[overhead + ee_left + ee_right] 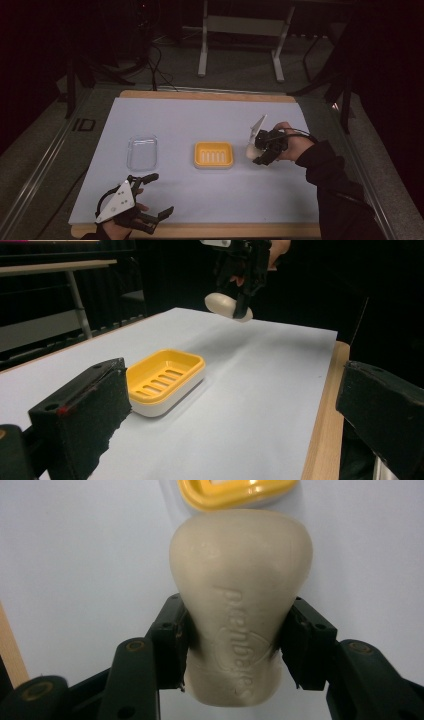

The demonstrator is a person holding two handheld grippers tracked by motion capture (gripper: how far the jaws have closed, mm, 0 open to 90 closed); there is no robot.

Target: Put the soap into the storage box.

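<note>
Fingers of the right gripper (235,645) are clamping a cream-coloured bar of soap (240,600) from both sides, the two black pads pressing into its lower half where embossed lettering is showing. In the left gripper view the soap (227,306) is hanging clear above the pale blue mat (250,390), not touching it. In the high view the right gripper (261,149) is sitting toward the right edge of the table (200,230), just beside the yellow soap dish (214,154), with the soap (250,150) pointing toward that dish. The right hand (294,145) is gripping the tool from the right, in a dark sleeve (332,185).

Fingers of the left gripper (152,196) are standing wide apart and holding nothing; this gripper is resting near the front left corner of the table, with the grey three-cornered plate (117,201) on top. In the left gripper view its two black fingers (85,415) are framing the scene, well separated.

Centred on the mat, the soap dish is lying flat, its slotted yellow insert (162,375) seated in a white base. A clear plastic lid (142,152) is lying flat on the mat to the left of the dish, apart from it and beyond the left gripper.
</note>
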